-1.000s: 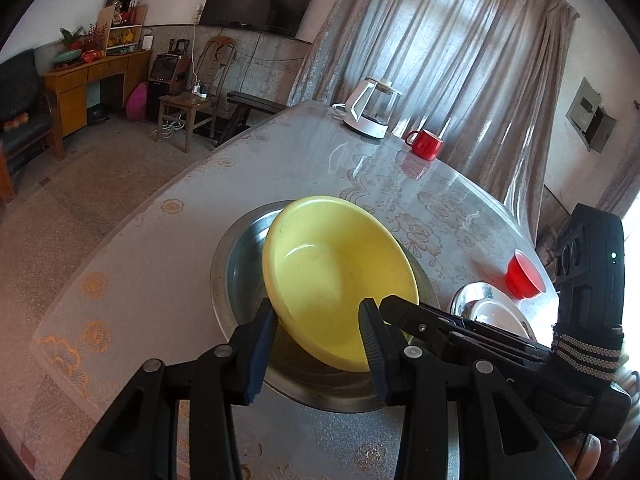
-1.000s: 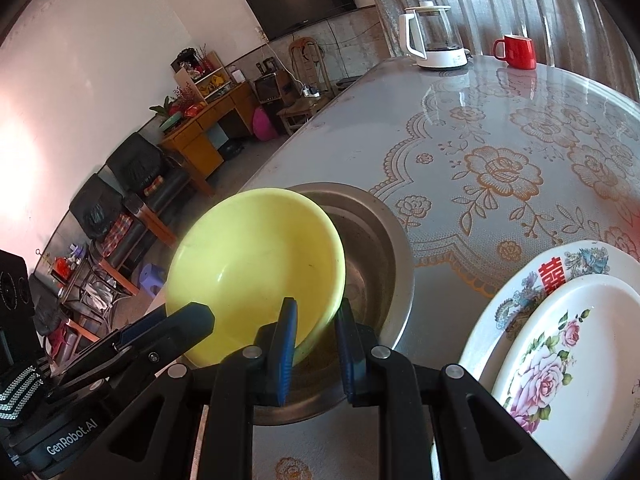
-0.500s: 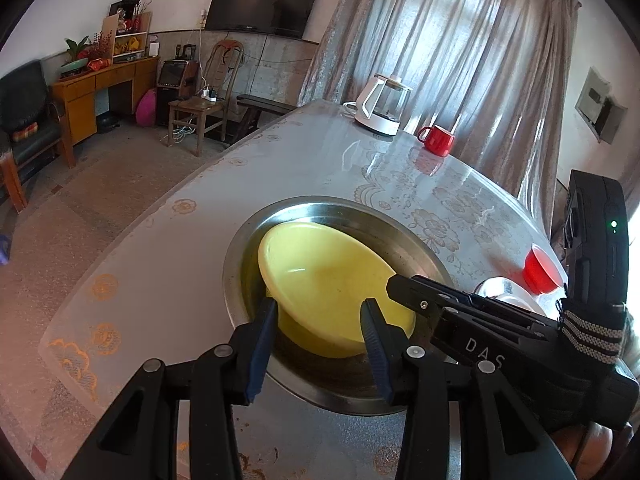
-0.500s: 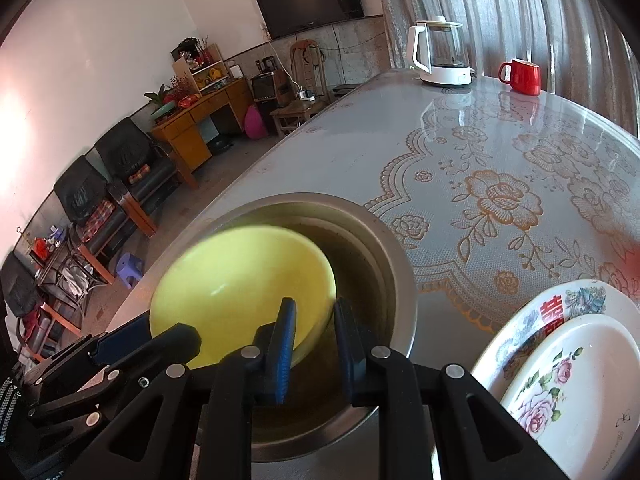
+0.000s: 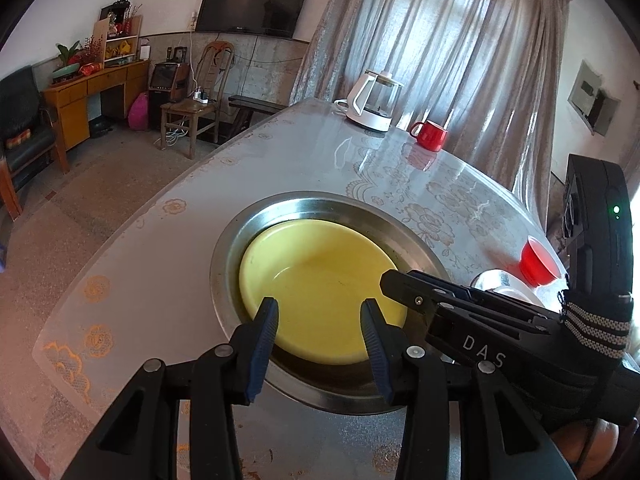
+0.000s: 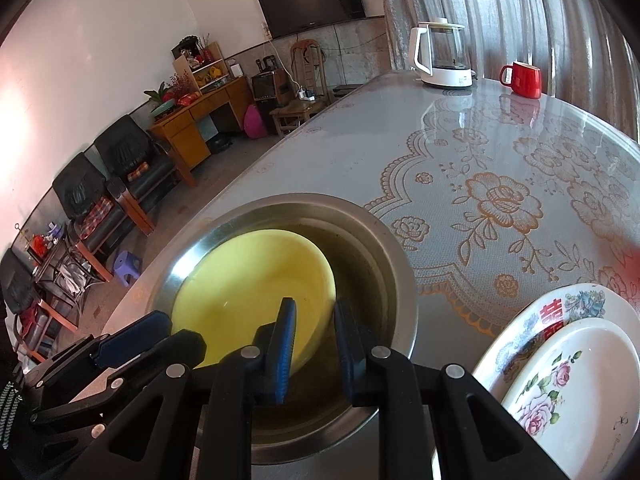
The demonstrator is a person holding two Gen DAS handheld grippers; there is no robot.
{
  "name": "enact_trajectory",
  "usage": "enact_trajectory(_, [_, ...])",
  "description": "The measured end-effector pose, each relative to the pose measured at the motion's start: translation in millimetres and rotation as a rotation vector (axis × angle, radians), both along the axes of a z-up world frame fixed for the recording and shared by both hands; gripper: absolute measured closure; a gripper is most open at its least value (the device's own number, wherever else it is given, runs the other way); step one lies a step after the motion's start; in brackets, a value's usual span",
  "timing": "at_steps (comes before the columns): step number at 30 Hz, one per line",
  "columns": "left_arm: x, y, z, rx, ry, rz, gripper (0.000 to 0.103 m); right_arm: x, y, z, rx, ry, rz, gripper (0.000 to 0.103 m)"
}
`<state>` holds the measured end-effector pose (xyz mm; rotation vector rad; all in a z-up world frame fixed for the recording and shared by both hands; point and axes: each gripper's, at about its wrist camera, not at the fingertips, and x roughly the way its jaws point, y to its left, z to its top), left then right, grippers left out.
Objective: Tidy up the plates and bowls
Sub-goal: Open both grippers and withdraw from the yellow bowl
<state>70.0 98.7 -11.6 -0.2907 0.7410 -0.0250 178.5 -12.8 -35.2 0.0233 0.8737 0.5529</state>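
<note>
Bowl position: yellow bowl (image 5: pixel 324 292) now sits flat inside the steel basin (image 5: pixel 224 248), centre of the left wrist frame; rim level, leaning toward the basin's left wall.
Change from earlier frames: a second ago the bowl stood tilted up on edge above the basin; half a second ago it was halfway down; now it is seated.
Right gripper (image 6: pixel 314 344): lower centre of its own frame. Jaws have just been opening slightly. The bowl's near rim lies between the blue pads, but a gap shows on the right pad's side, so I judge the pinch released or nearly so.
Left gripper (image 5: pixel 318 334): lower centre of its frame, jaws moderately apart, straddling the bowl's near rim with nothing clamped. Spacing unchanged against the earlier frames.
Meaning for task: bowl-into-basin step looks finished; the grip is coming off.
Remaining items: two flowered plates (image 6: pixel 568 364), stacked, lower right of the right wrist frame, just beside the basin. Red cup (image 5: pixel 536 262) and a steel dish (image 5: pixel 486 280) at the right edge of the left wrist frame.
Background: kettle (image 6: pixel 442 54) and red mug (image 6: pixel 522 79) at the table's far end, upper right, untouched.
</note>
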Motion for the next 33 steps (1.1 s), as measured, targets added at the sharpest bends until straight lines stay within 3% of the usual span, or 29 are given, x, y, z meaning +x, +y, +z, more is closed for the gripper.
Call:
enact_trajectory(18, [-11, -12, 20, 0.086, -0.054, -0.007, 0.059, -16, -17, 11, 0.071, -0.013, -0.017, 0.075])
enact_trajectory(33, [-17, -35, 29, 0.126, -0.083, -0.073, 0.059, -30, -66, 23, 0.158, -0.032, -0.101, 0.064])
